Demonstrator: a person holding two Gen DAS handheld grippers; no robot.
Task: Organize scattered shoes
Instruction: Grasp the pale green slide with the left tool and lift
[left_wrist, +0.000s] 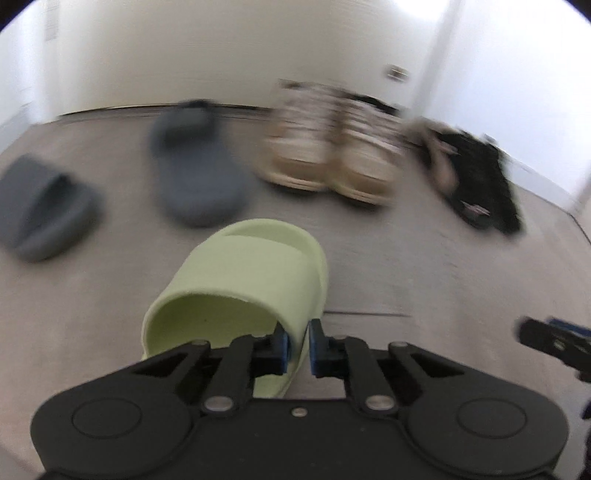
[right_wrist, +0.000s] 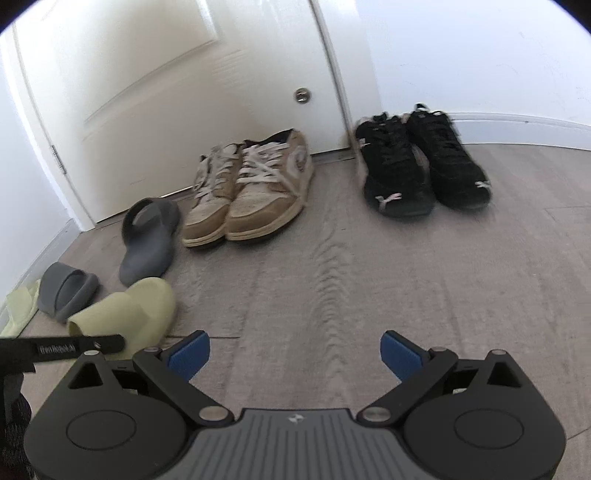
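A pale green slide (left_wrist: 251, 266) lies on the floor right in front of my left gripper (left_wrist: 298, 339), whose blue pads are shut on its right side wall near the heel. The same slide (right_wrist: 125, 314) shows at lower left in the right wrist view, and its mate (right_wrist: 20, 310) sits by the left wall. Two grey slides (right_wrist: 149, 240) (right_wrist: 66, 291) lie apart from each other. Tan sneakers (right_wrist: 247, 188) and black sneakers (right_wrist: 421, 166) each stand as a pair by the door. My right gripper (right_wrist: 293, 354) hangs open over bare floor with nothing between its fingers.
A white door (right_wrist: 166, 92) and white walls close off the back. The baseboard (right_wrist: 40, 254) runs along the left. Bare wood-look floor (right_wrist: 351, 277) stretches between my right gripper and the sneakers. The left wrist view is motion-blurred.
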